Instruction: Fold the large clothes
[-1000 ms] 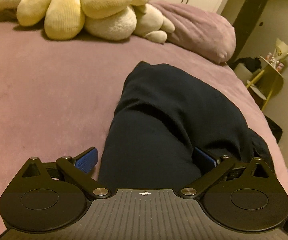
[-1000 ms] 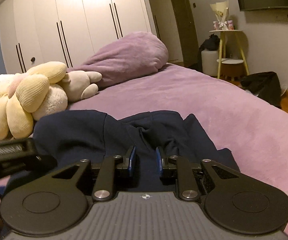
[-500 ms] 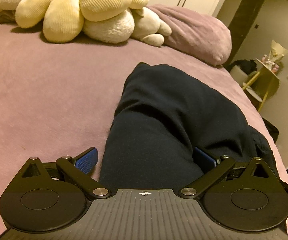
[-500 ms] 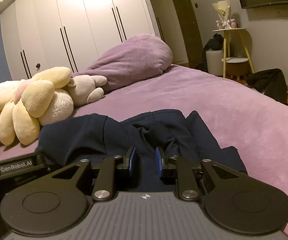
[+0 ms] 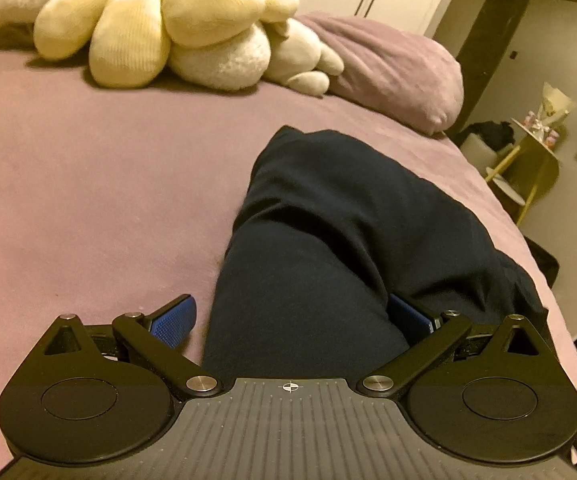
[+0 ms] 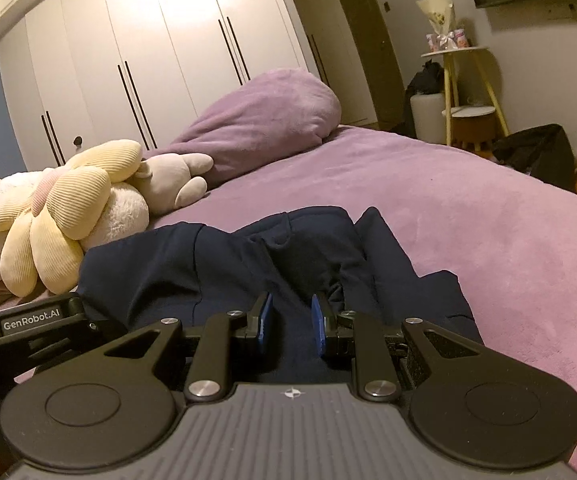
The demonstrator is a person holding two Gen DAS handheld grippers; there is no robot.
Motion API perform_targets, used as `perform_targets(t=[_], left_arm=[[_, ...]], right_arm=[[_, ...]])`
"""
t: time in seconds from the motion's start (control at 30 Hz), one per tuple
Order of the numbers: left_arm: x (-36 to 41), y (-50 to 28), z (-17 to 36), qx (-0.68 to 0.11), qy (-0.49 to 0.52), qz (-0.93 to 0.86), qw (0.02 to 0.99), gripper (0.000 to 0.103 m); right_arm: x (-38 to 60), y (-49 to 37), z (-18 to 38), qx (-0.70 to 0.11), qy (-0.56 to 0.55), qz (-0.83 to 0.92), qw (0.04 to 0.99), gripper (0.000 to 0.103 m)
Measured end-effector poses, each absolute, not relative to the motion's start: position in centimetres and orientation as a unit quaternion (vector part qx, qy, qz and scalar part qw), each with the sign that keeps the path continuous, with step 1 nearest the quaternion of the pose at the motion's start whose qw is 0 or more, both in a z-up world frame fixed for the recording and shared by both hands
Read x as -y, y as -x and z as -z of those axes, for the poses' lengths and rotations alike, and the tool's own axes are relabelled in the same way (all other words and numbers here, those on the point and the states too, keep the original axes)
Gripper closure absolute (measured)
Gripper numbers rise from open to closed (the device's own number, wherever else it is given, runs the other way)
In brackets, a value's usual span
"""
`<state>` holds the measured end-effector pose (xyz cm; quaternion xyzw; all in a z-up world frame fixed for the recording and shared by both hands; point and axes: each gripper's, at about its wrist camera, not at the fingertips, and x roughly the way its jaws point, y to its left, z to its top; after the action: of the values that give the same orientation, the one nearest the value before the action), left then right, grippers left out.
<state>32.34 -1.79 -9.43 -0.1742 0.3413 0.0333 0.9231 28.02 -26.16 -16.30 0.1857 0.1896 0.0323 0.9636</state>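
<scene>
A navy garment (image 5: 328,220) lies bunched on the purple bed (image 5: 88,180), running from near the gripper toward the pillow. My left gripper (image 5: 288,312) stands wide open astride the garment's near end. Its left pad (image 5: 172,320) is clear of the cloth and its right pad is tucked against a fold. In the right wrist view the garment (image 6: 228,264) shows rumpled folds. My right gripper (image 6: 291,316) is nearly shut, with a thick fold of the navy cloth pinched between its blue pads. The left gripper's body (image 6: 28,324) shows at the left edge.
Yellow and white plush toys (image 5: 168,28) and a purple pillow (image 5: 388,64) sit at the head of the bed. Right of the bed stand a yellow-legged side table (image 6: 460,80) and a dark bag (image 6: 536,152) on the floor. White wardrobes (image 6: 148,40) line the far wall.
The right wrist view has tilted slightly and the left gripper's body has risen at its left edge. Both grippers' jaws and the garment stay as they were.
</scene>
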Motion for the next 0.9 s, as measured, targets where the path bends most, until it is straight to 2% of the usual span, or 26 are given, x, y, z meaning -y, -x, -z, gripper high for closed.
perform_targets(t=[0.23, 0.33, 0.53, 0.57, 0.6, 0.63, 0.7, 0.77, 0.9], left_arm=[[2.6, -27.3, 8.4, -0.286, 0.166, -0.033, 0.943, 0.0], [2.0, -28.3, 8.9, -0.313, 0.181, -0.035, 0.932, 0.0], [-1.6, -28.4, 7.3, -0.366, 0.23, 0.038, 0.901, 0.0], [-2.8, -28.0, 7.2, -0.373, 0.246, 0.063, 0.892, 0.0], [-3.9, -27.6, 7.3, -0.378, 0.261, 0.089, 0.884, 0.0], [-4.8, -27.2, 7.5, -0.385, 0.269, 0.106, 0.877, 0.0], [-6.2, -26.8, 8.0, -0.399, 0.276, 0.127, 0.865, 0.0], [-6.8, -27.0, 8.6, -0.407, 0.294, 0.148, 0.852, 0.0], [-6.6, -28.4, 10.4, -0.421, 0.355, 0.157, 0.82, 0.003]], right_arm=[[26.3, -25.2, 16.0, -0.16, -0.179, -0.02, 0.971, 0.083], [26.8, -24.3, 16.6, -0.149, -0.19, -0.012, 0.97, 0.083], [28.3, -26.4, 15.5, -0.219, -0.23, -0.032, 0.948, 0.079], [29.0, -26.3, 15.0, -0.235, -0.243, -0.044, 0.94, 0.076], [30.1, -26.0, 14.4, -0.25, -0.263, -0.057, 0.93, 0.064], [31.4, -25.2, 14.2, -0.257, -0.291, -0.078, 0.918, 0.06], [34.2, -23.1, 14.2, -0.263, -0.328, -0.085, 0.903, 0.044], [36.7, -21.9, 14.8, -0.28, -0.339, -0.067, 0.896, 0.041], [39.8, -22.8, 17.7, -0.338, -0.408, -0.086, 0.844, 0.041]])
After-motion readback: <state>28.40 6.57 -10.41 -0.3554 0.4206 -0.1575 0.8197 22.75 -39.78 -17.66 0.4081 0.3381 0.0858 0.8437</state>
